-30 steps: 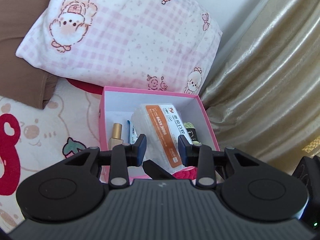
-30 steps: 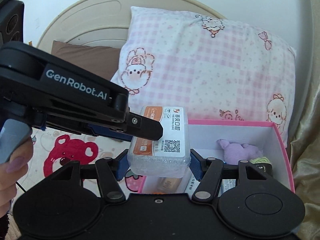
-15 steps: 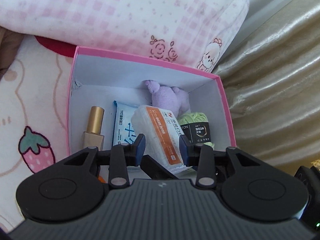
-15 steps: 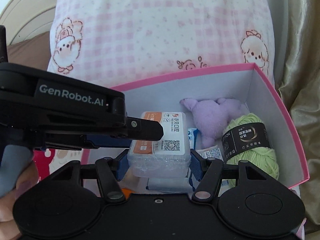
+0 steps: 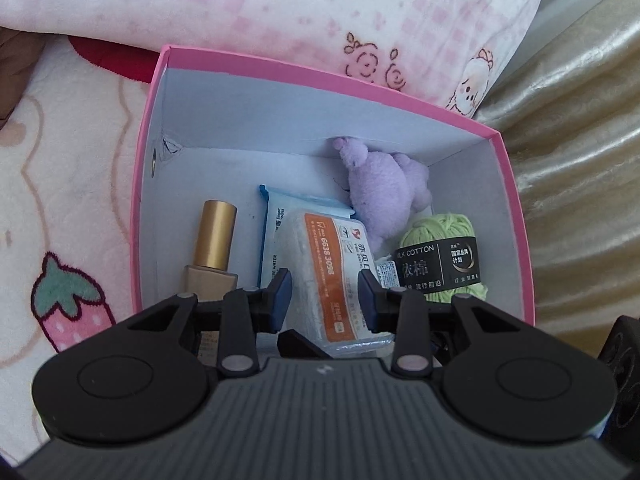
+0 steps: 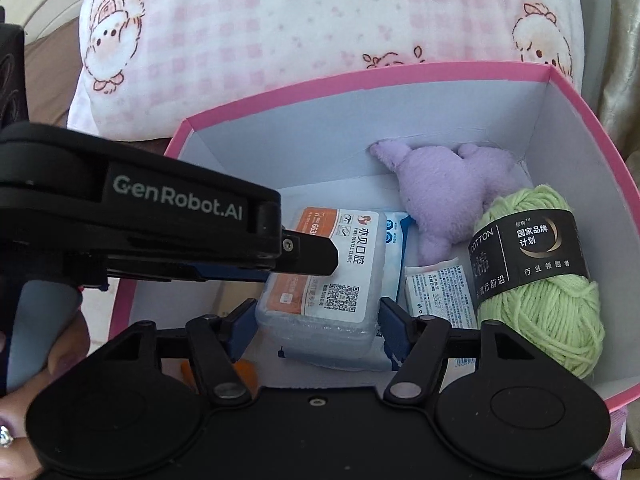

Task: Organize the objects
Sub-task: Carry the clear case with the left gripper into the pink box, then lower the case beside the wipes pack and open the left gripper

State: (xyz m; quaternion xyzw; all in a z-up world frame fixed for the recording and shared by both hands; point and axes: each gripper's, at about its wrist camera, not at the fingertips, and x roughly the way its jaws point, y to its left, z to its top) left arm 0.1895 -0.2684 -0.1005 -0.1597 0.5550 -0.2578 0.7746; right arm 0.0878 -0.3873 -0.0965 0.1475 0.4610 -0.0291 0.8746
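Note:
A clear plastic case with an orange and white label is held low inside the pink box, over a blue wipes packet. My right gripper is shut on the case. My left gripper is open, its blue pads standing either side of the same case without clear contact. The left gripper's body crosses the right wrist view.
In the box lie a gold-capped bottle, a purple plush, a green yarn ball and a small sachet. A pink checked pillow lies behind the box, a curtain to its right.
Both grippers have moved forward and down into the box. The case has gone from above the box rim to low among the things inside.

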